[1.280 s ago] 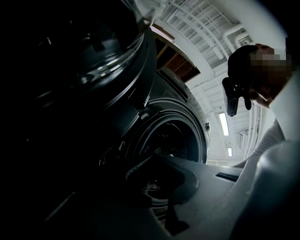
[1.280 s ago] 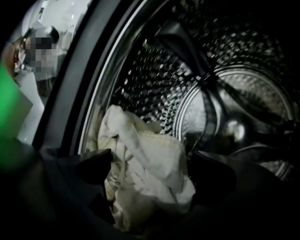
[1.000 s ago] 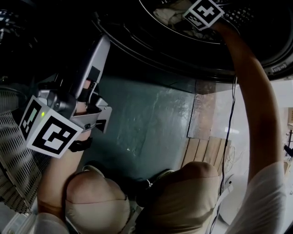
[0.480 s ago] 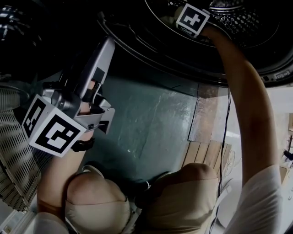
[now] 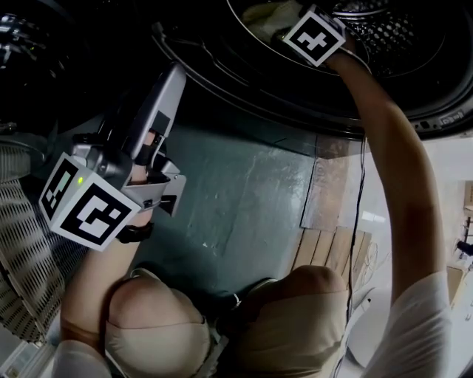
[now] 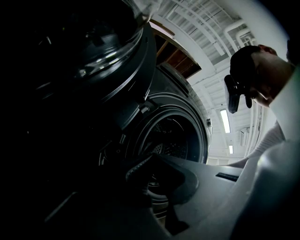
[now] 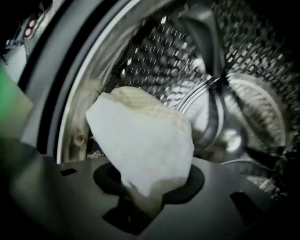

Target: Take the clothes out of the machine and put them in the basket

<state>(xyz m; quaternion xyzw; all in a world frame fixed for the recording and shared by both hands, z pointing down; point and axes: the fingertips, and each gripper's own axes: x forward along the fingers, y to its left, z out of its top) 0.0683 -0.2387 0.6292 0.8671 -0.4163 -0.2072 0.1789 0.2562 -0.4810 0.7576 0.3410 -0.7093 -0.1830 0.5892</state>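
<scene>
Right hand-held gripper (image 7: 150, 187) is reaching into the drum (image 7: 243, 61) of the machine, pointing downish, and its jaws have just been closing: they're now pinching a white cloth (image 7: 140, 140), which bunches up out of the jaws in front of the perforated drum wall. From the head view you can see pale fabric (image 5: 266, 13) right beside that gripper's marker cube, so the clothes are inside the machine, not in the basket (image 5: 22, 258) yet. The basket sits at my far left, well apart from the drum. Left hand-held gripper (image 5: 171, 77) hangs out in front of the machine above the floor (image 5: 244, 199), near the basket, aimed toward the open door (image 6: 108, 61). Its own view is super dark, so I honestly can't tell whether those jaws are spread or pressed together; I see nothing in them.
</scene>
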